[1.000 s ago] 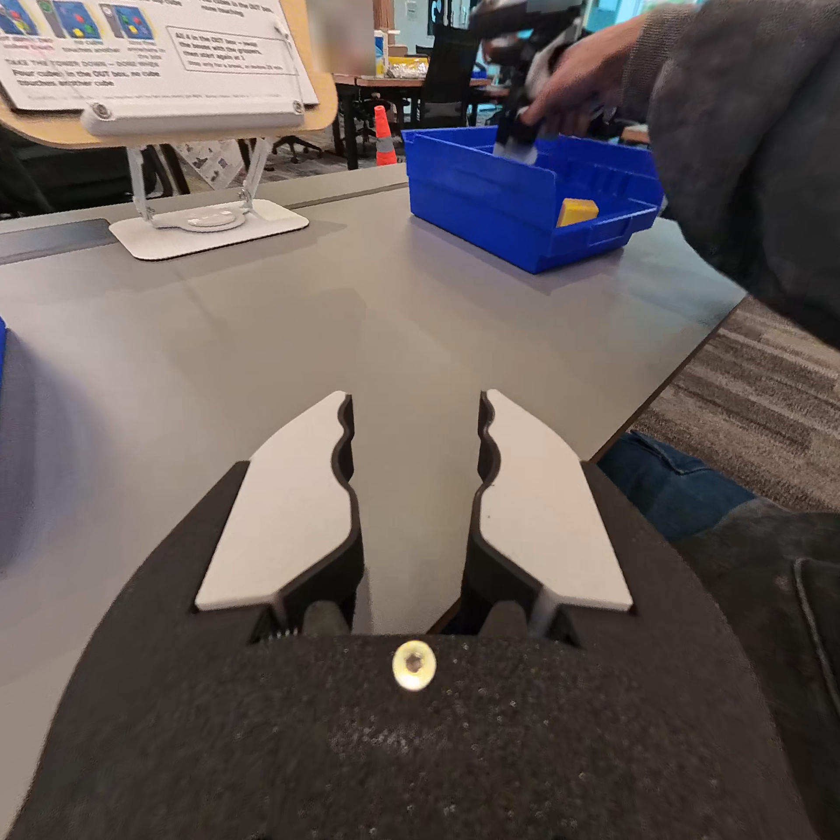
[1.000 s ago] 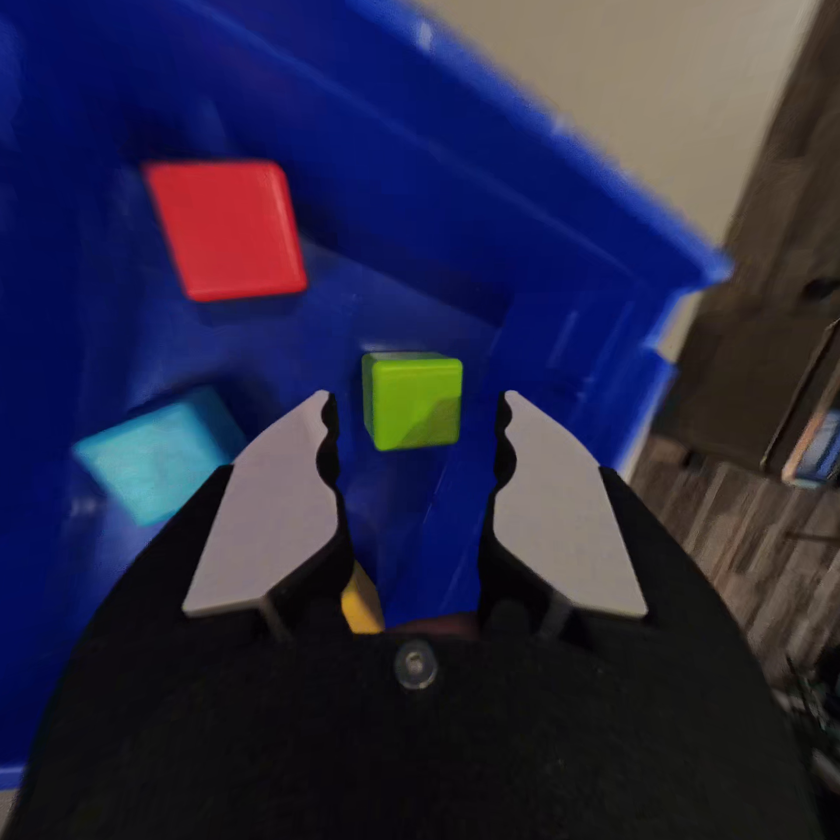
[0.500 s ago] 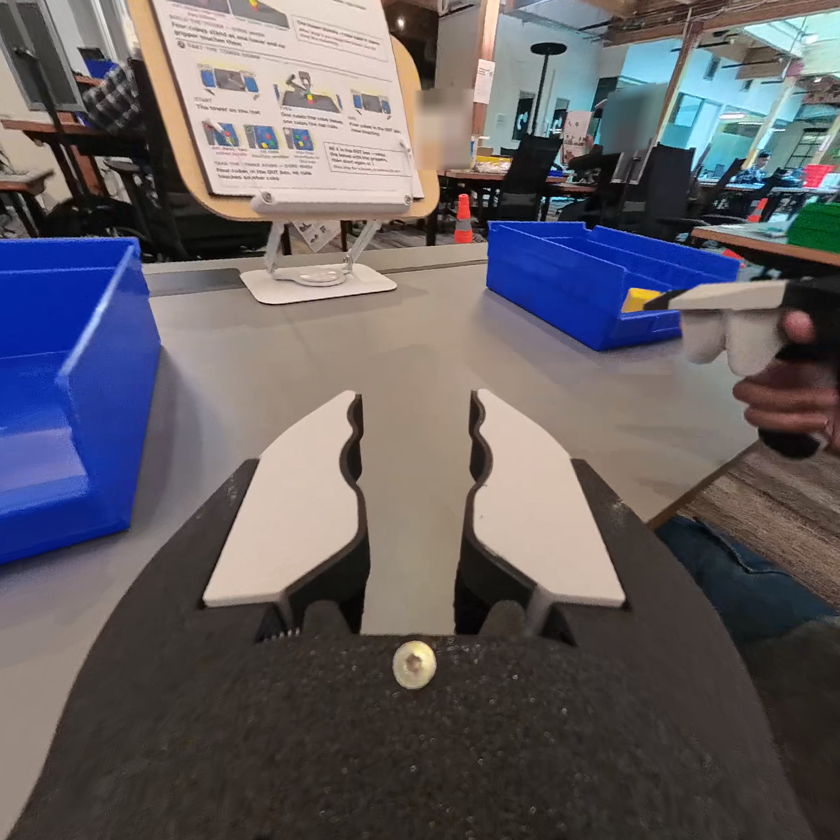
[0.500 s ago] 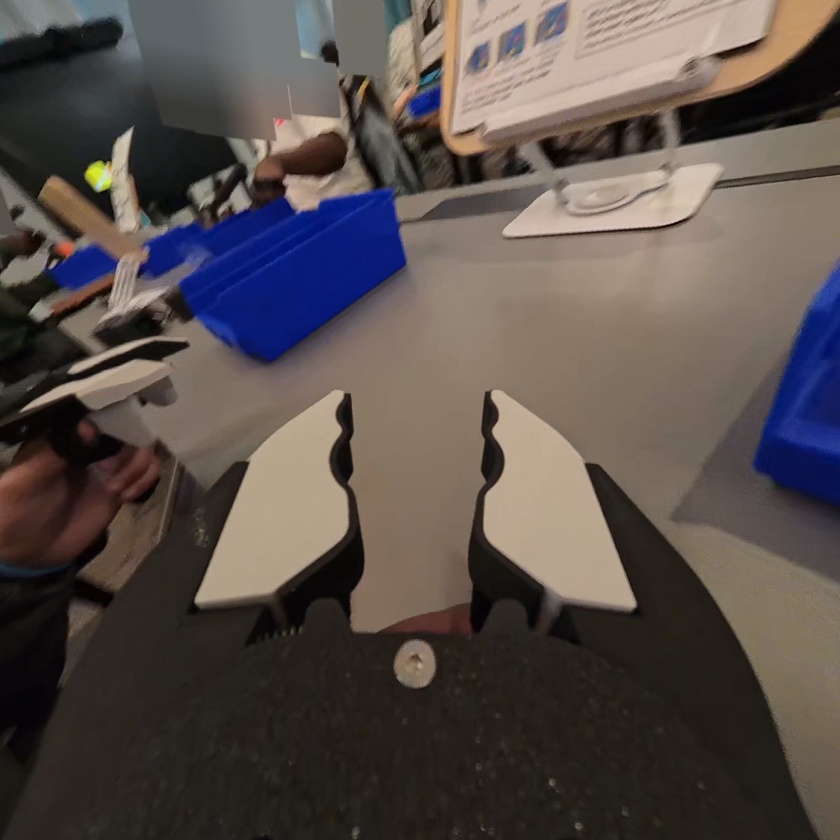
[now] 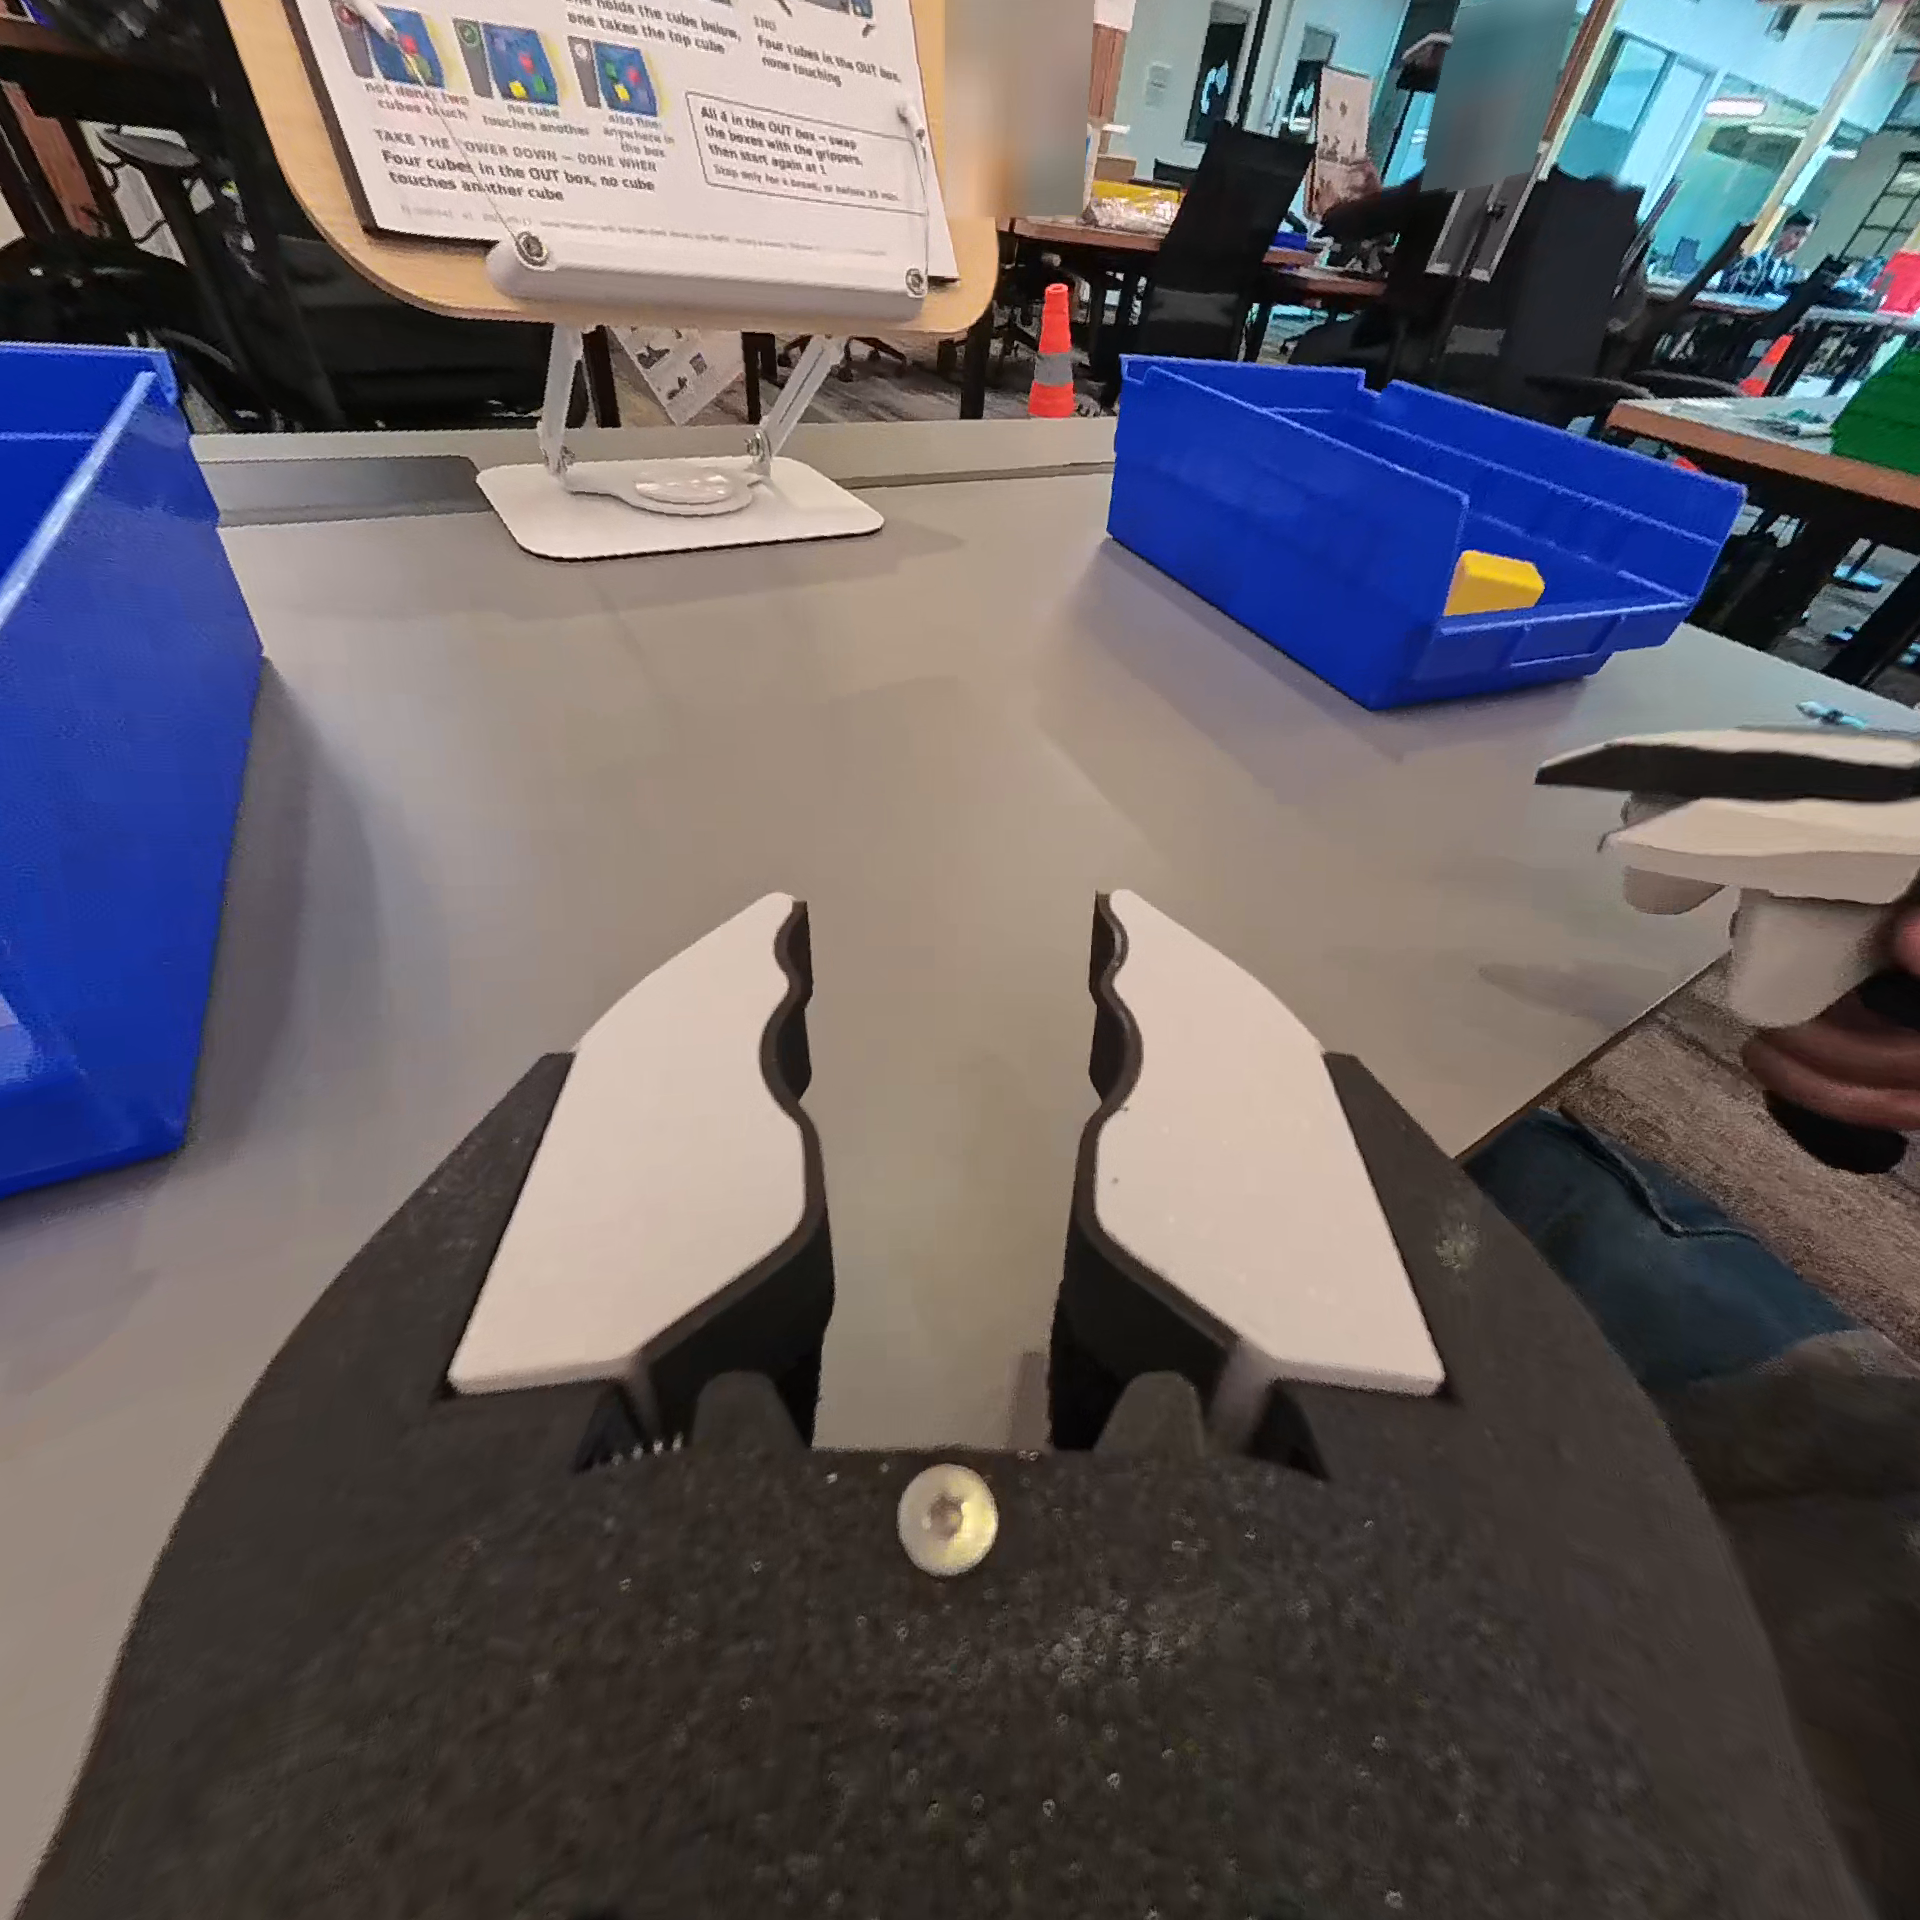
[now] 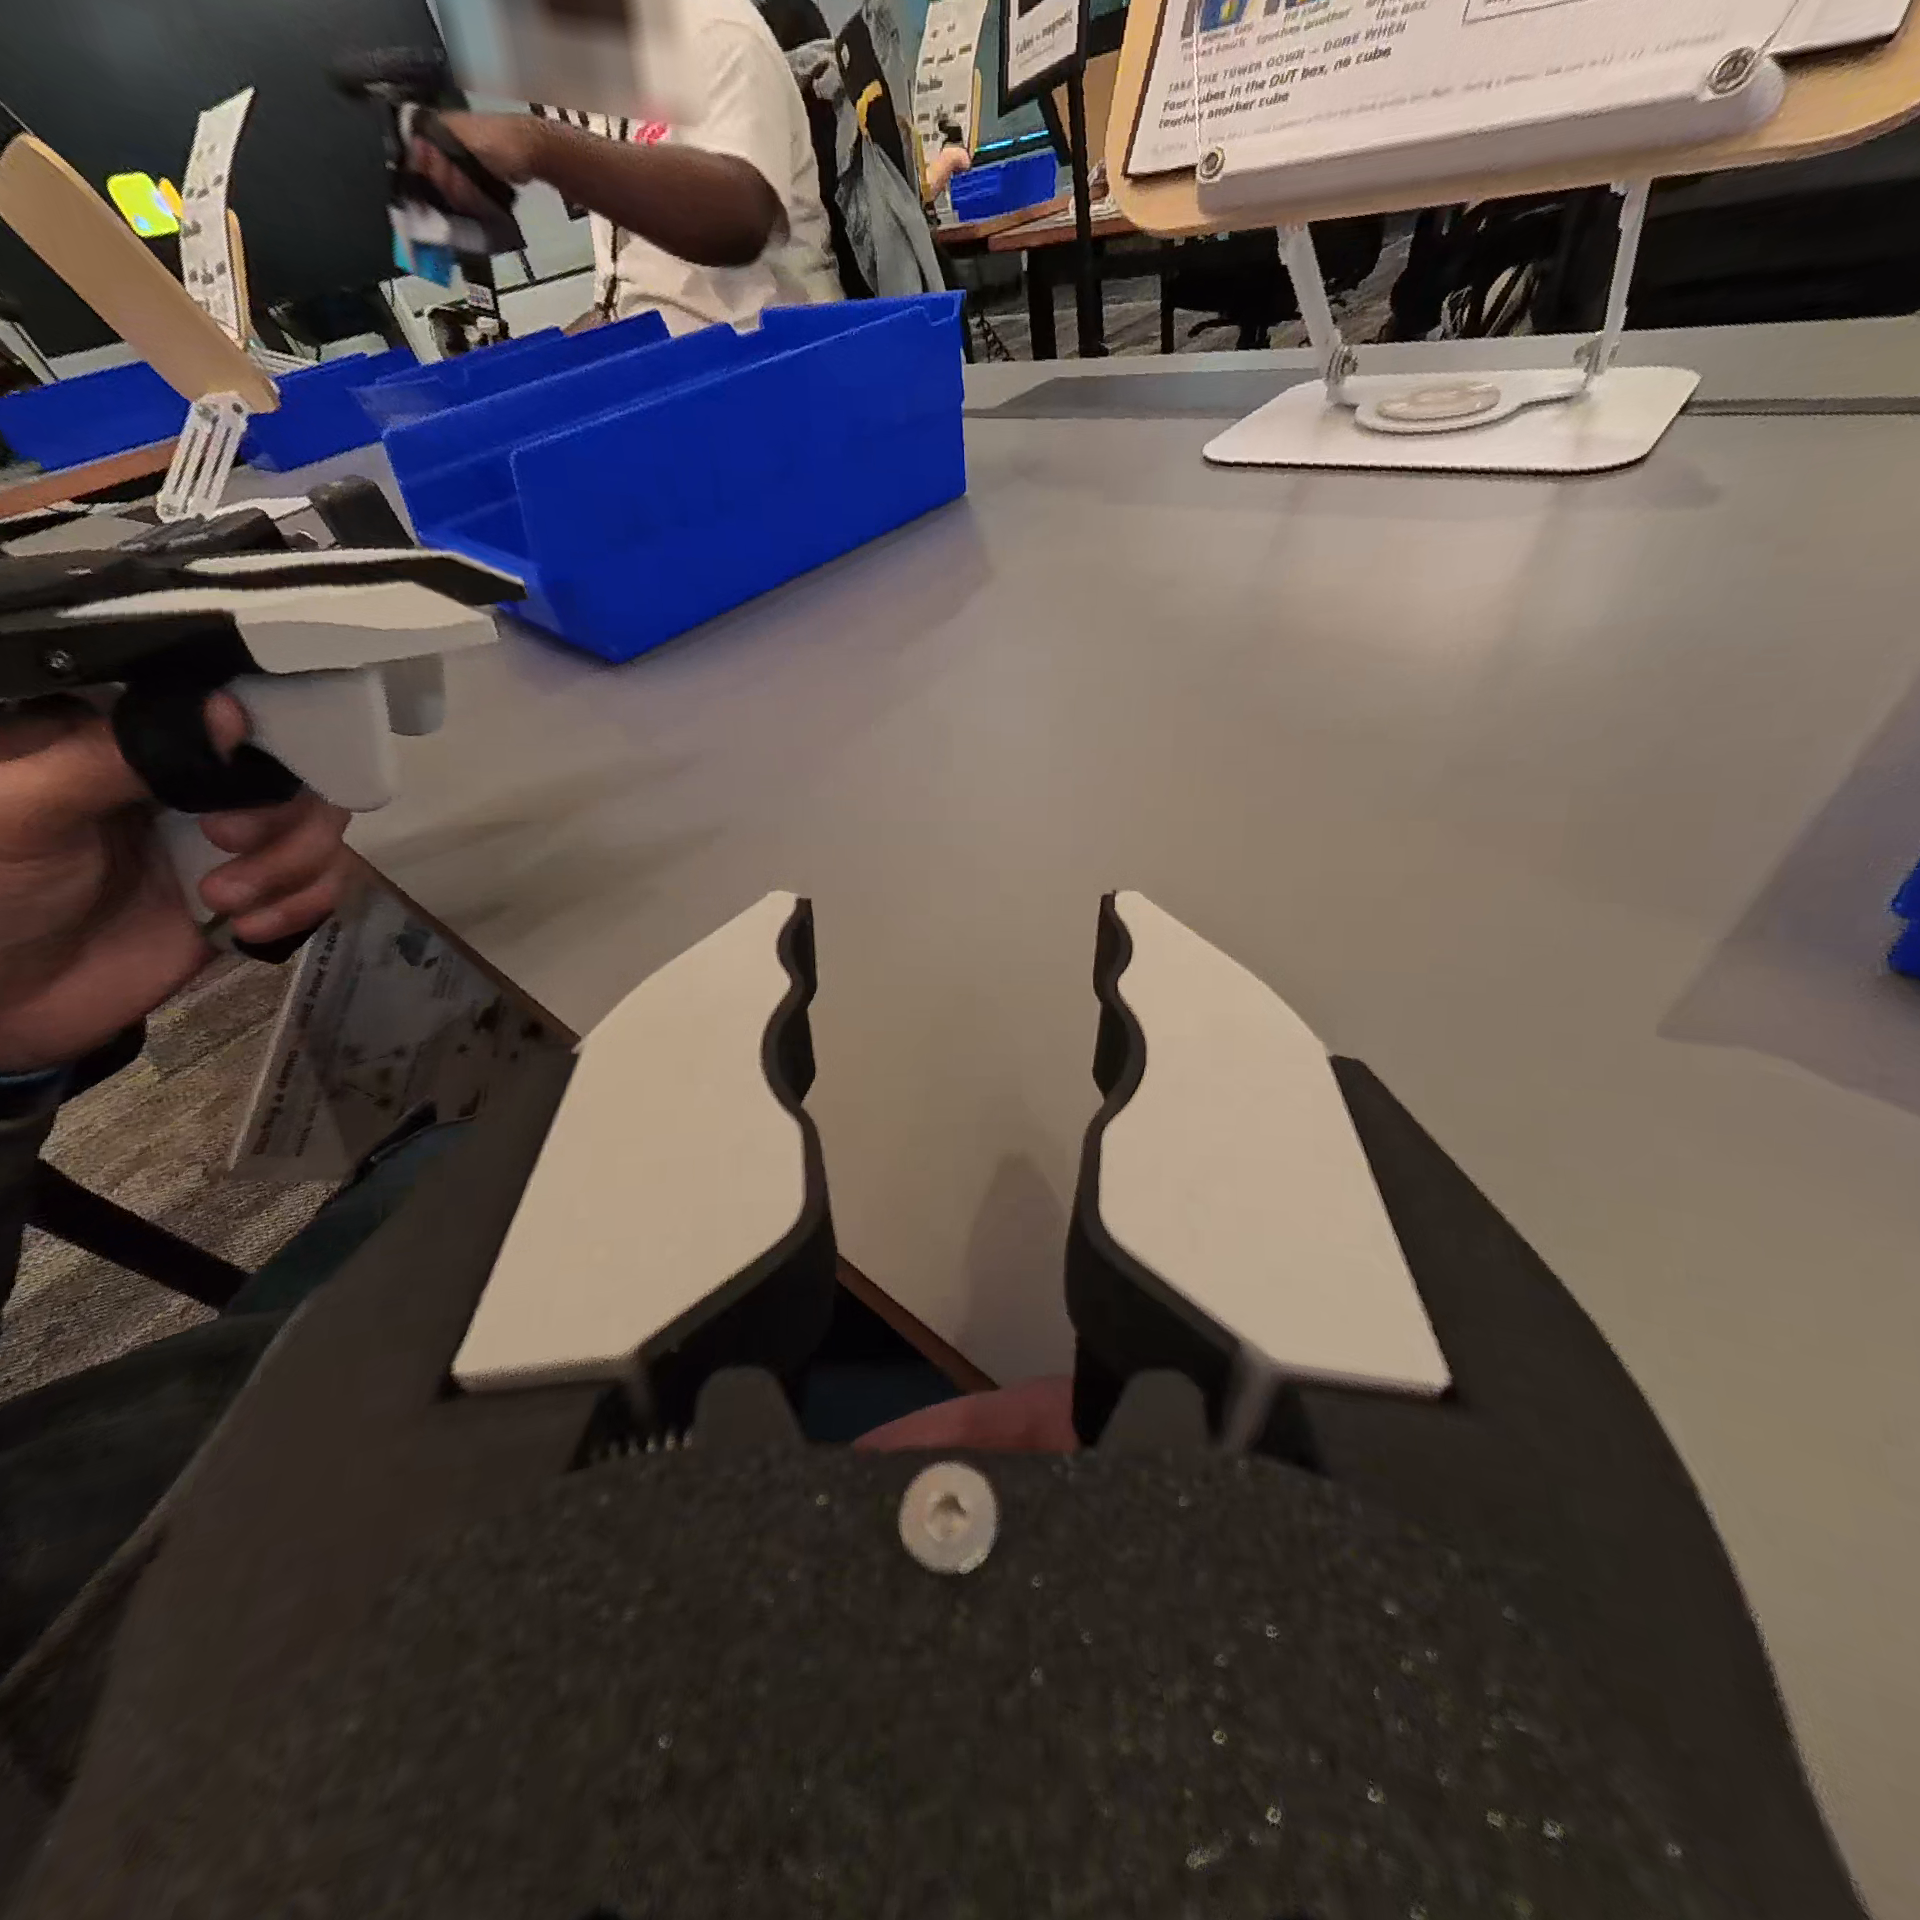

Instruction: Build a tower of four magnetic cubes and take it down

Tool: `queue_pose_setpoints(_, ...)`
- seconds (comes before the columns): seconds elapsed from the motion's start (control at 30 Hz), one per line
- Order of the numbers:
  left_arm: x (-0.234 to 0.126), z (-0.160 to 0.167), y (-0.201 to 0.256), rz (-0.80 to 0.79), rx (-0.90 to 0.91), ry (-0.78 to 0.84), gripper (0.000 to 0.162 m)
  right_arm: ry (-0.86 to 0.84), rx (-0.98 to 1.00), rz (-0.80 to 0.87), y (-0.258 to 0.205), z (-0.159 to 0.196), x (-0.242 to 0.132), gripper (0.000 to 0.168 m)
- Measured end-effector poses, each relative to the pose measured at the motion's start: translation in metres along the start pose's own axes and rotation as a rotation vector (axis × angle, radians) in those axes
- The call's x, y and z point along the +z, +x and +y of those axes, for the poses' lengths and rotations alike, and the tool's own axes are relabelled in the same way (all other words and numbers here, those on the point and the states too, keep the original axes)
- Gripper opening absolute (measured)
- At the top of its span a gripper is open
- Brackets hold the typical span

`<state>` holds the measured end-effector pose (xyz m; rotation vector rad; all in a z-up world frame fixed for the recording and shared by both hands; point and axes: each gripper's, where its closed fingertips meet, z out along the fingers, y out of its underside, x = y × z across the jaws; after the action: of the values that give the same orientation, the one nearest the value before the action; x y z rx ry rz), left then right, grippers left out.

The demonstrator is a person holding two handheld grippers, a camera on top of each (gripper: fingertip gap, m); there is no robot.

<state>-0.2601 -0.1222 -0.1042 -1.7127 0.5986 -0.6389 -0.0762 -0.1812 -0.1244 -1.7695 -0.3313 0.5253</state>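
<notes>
Cubes are the task's things, yet only one shows: a yellow cube lying inside the right blue bin at about two o'clock in the left wrist view, near that bin's front wall; no tower stands anywhere on the grey table, so I judge this a pause between rounds, either with the tower already taken down or a new build not yet begun. At nine o'clock in that view sits the left blue bin, and its inside is mostly hidden. A document stand with an instruction sheet stands at twelve o'clock, well apart from both bins. The next move, as I read it, calls for reaching into the right bin, closing on a cube squarely across two flat faces, and carrying it to bare table. The left gripper hovers level over the table's near part, fingers spread and holding nothing. The right gripper hangs over the table's near edge, likewise parted and unladen, pointing toward eleven o'clock
</notes>
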Motion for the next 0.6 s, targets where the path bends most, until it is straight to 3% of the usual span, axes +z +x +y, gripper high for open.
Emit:
queue_pose_setpoints(0.43,0.003,0.017,-0.002,-0.013,0.089,-0.075,0.052,0.03,0.009,-0.004,0.002,-0.009,-0.003,0.049)
queue_pose_setpoints(0.6,0.015,0.01,0.012,0.003,0.07,-0.066,0.052,0.147,0.007,0.126,0.043,-0.031,-0.033,0.046)
